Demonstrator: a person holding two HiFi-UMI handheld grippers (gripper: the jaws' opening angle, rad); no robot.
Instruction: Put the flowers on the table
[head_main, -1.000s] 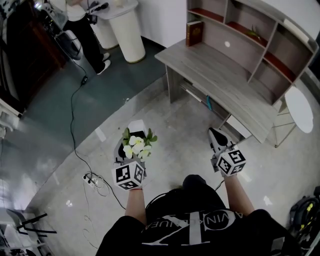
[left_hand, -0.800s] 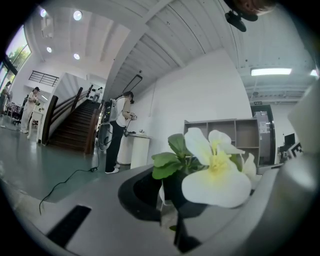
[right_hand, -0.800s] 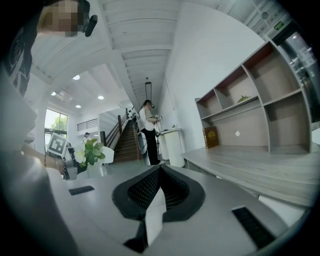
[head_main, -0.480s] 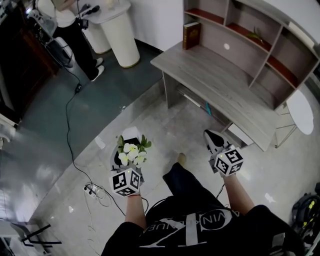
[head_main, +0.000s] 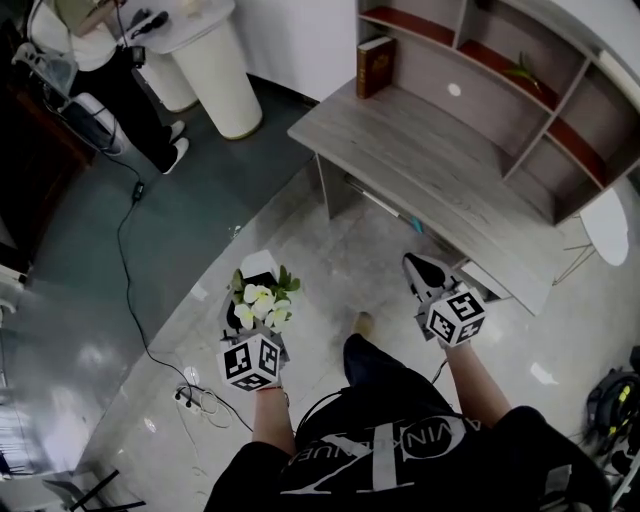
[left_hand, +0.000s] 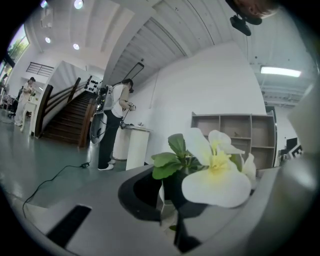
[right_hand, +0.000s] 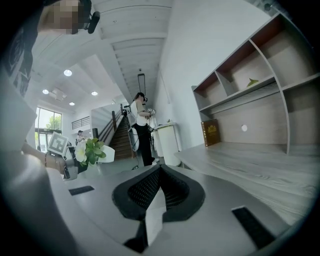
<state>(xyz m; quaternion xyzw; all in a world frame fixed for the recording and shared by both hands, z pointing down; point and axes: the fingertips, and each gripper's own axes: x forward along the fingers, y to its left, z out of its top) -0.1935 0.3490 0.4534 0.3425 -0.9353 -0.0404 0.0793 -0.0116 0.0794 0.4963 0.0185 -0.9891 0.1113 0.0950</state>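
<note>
A small bunch of white flowers (head_main: 259, 302) with green leaves in a dark pot sits between the jaws of my left gripper (head_main: 247, 300), which is shut on it. In the left gripper view the flowers (left_hand: 214, 170) fill the middle, close to the camera. My right gripper (head_main: 420, 276) is held out over the floor, shut with nothing in it; its jaws meet in the right gripper view (right_hand: 156, 192). The grey wooden table (head_main: 440, 170) stands ahead and to the right, its top bare near the front edge.
A shelf unit (head_main: 520, 90) rises behind the table, with a brown book (head_main: 372, 65) at its left end. A person (head_main: 110, 70) stands at the far left beside white cylindrical stands (head_main: 215, 70). A black cable (head_main: 130, 260) trails across the floor. A white round stool (head_main: 610, 225) stands right.
I have stepped forward: the table and shelf have drawn nearer and lower in the head view. Both grippers keep their hold and pose, the flowers still in the left one.
</note>
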